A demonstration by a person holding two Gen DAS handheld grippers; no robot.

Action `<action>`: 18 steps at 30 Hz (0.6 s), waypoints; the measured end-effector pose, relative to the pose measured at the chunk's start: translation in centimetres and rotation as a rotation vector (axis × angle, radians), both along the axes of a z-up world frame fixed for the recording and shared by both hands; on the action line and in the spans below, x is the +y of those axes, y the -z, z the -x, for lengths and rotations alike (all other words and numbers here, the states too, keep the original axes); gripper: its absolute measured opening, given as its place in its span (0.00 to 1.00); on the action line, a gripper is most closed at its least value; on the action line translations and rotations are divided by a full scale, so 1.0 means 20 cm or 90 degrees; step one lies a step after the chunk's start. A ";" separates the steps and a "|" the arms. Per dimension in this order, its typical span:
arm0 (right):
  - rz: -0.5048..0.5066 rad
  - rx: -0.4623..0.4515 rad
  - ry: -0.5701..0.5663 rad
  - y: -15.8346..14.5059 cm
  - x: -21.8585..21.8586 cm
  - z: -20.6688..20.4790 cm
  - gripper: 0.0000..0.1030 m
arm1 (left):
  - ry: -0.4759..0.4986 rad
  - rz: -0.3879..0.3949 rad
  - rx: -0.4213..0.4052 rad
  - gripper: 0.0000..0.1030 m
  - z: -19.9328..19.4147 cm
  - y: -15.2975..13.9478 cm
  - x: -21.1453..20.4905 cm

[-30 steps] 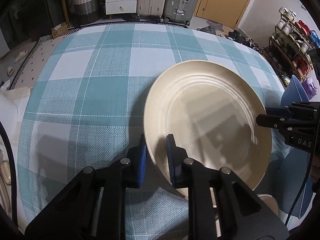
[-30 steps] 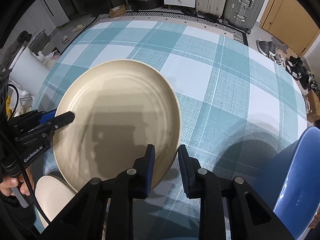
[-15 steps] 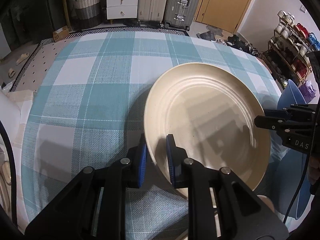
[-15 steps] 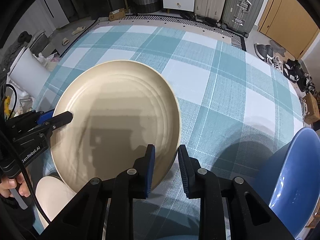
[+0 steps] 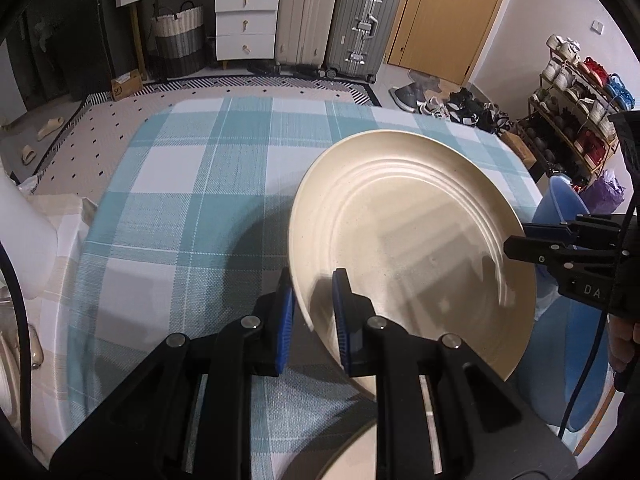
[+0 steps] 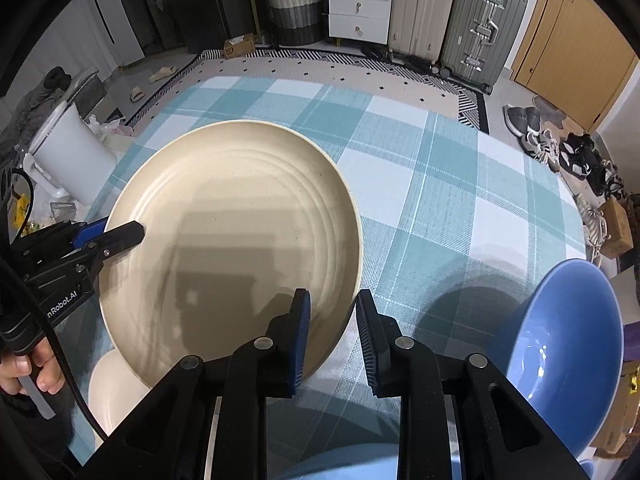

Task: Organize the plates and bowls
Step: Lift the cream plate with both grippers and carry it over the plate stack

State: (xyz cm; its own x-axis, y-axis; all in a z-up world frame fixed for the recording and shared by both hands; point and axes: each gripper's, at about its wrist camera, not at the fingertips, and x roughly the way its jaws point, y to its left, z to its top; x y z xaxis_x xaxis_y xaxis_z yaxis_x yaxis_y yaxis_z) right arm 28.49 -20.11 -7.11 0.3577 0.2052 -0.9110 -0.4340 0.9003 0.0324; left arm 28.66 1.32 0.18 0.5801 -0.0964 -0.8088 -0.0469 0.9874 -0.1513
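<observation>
Fingers of both grippers clamped on cream plate [image 5: 412, 240] rim, blue bowl [image 6: 568, 356] empty

Each fisheye camera sits just behind its own jaws, looking steeply down and forward from close above the checked tabletop [image 5: 180, 208]. Both views share the cream plate [image 5: 412, 240] and the suitcases [image 6: 480, 20] beyond. Each view catches the other's tool at its edge.
</observation>
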 end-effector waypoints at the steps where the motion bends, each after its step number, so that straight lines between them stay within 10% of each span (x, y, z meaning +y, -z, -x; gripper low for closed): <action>1: 0.000 -0.004 -0.001 -0.02 0.00 0.01 0.23 | -0.001 -0.001 -0.004 0.15 0.01 -0.02 0.00; 18: -0.015 -0.060 -0.017 -0.29 0.04 0.30 0.24 | -0.008 -0.004 -0.063 0.15 0.36 -0.36 0.00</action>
